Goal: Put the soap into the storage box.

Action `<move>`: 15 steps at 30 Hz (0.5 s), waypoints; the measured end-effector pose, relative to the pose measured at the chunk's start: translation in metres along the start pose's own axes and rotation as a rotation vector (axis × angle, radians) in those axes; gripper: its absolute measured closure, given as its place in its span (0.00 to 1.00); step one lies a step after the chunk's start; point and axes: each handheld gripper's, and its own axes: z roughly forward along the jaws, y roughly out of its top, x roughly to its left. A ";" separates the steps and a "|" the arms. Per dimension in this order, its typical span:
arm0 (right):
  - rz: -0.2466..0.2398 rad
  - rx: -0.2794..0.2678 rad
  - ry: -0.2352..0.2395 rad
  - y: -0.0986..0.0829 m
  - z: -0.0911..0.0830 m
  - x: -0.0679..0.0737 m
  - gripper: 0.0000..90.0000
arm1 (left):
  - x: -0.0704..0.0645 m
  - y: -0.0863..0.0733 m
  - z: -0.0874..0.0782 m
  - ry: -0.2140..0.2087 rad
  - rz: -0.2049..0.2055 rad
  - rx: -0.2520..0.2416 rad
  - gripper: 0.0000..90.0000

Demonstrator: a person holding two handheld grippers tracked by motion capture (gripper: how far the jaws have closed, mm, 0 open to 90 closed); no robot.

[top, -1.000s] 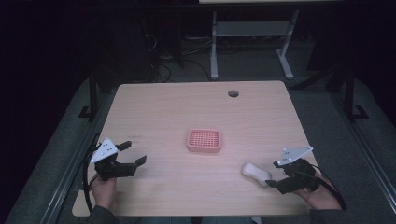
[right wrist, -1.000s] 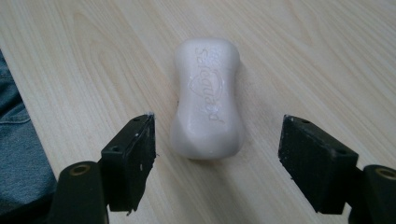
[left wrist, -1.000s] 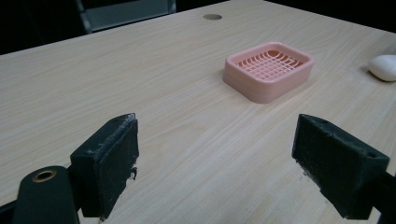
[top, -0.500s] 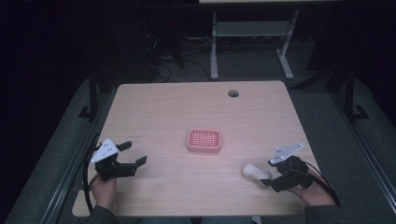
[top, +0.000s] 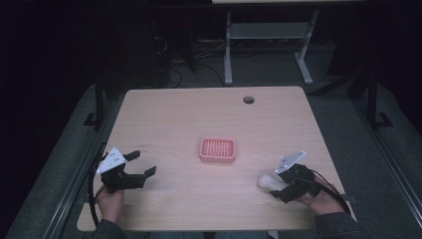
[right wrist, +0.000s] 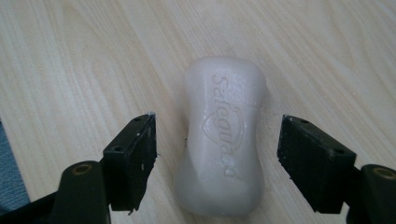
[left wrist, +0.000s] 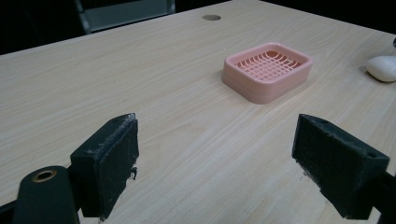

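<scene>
A white bar of soap [right wrist: 224, 140] lies flat on the wooden table [top: 189, 114], near its front right. My right gripper [right wrist: 217, 161] is open, one jaw on each side of the soap's near end, neither touching it. From above, the soap [top: 267, 180] pokes out leftward from the right gripper [top: 279, 186]. A pink soap dish [top: 217, 150] with a grid floor sits empty mid-table. At the front left my left gripper [top: 142, 164] stands open, nothing between its jaws. The left gripper view has the dish [left wrist: 267, 70] ahead and the soap [left wrist: 384, 67] at far right.
A round cable hole [top: 248, 100] sits near the table's far edge. Beyond the table stands a metal frame [top: 263, 35] on a dark floor with cables. Dark rails [top: 99, 107] flank both table sides.
My right gripper has slid left and down toward the soap, so its open jaws now straddle the bar. The left gripper, dish and soap have not moved.
</scene>
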 end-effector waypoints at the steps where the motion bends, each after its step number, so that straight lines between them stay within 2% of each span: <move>1: -0.001 0.005 0.000 0.001 0.001 0.000 0.32 | 0.000 0.000 0.000 -0.001 0.000 -0.001 0.16; 9: 0.006 0.057 0.001 0.003 0.015 -0.003 0.36 | 0.000 0.000 0.000 -0.001 -0.001 0.000 0.16; 15: 0.002 0.073 0.000 0.004 0.019 -0.004 0.42 | 0.000 0.000 0.000 -0.002 -0.004 0.000 0.16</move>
